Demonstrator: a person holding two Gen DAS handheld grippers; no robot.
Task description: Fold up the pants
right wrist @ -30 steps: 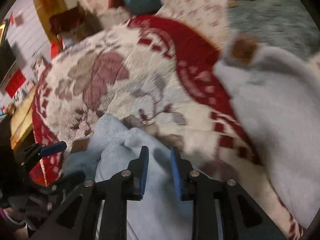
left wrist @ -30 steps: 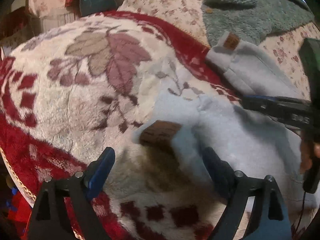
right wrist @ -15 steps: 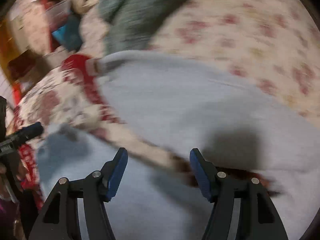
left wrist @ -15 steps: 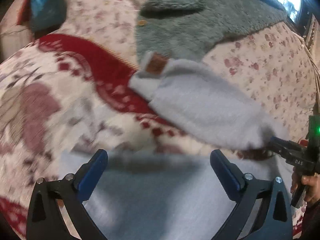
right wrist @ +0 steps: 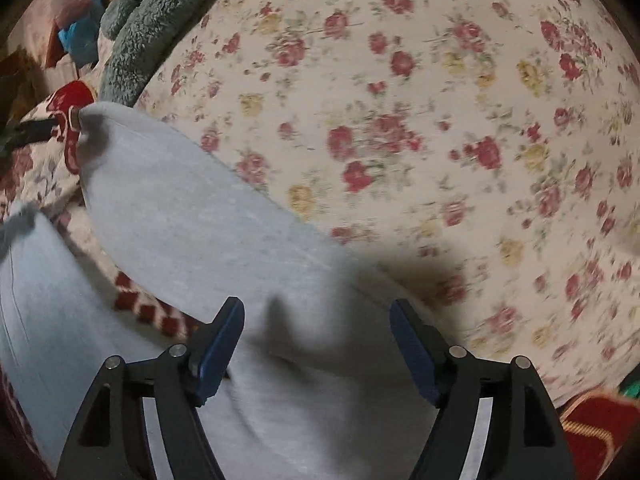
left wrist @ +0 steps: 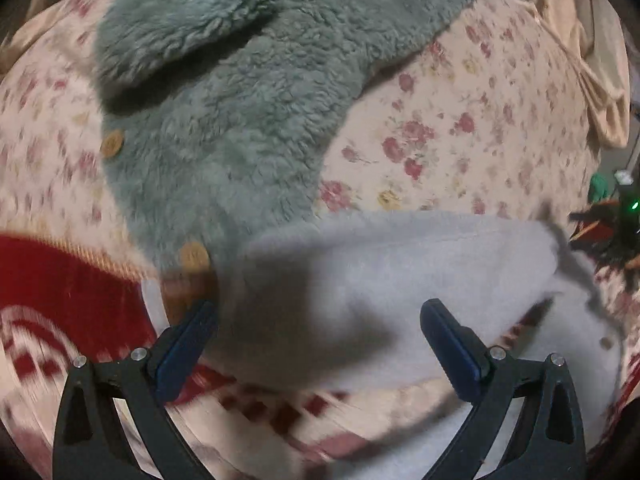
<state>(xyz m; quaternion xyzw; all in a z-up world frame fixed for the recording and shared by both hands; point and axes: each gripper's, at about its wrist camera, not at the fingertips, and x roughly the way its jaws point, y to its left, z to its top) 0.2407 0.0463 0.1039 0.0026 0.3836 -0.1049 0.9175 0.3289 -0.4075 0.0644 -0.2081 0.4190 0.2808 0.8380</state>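
The light grey-blue fleece pants (left wrist: 380,280) lie on the bed, one leg stretched across the covers with a brown patch (left wrist: 188,292) at its left end. My left gripper (left wrist: 318,332) is open and empty, its blue pads either side of that leg just above it. In the right wrist view the pants (right wrist: 208,240) spread from upper left to the bottom, with a second leg at the left edge. My right gripper (right wrist: 316,336) is open and empty above the cloth near where the legs join. The right gripper's body shows at the left wrist view's right edge (left wrist: 612,232).
A grey-green fleece jacket (left wrist: 240,92) with round wooden buttons lies just behind the pants leg. A floral sheet (right wrist: 400,120) covers the bed to the right. A red and cream patterned blanket (left wrist: 60,292) lies under the pants at the left.
The right gripper let go of the pants cloth and opened. Both grippers swung right and forward, from the cuff end over the red blanket to the other leg by the floral sheet.
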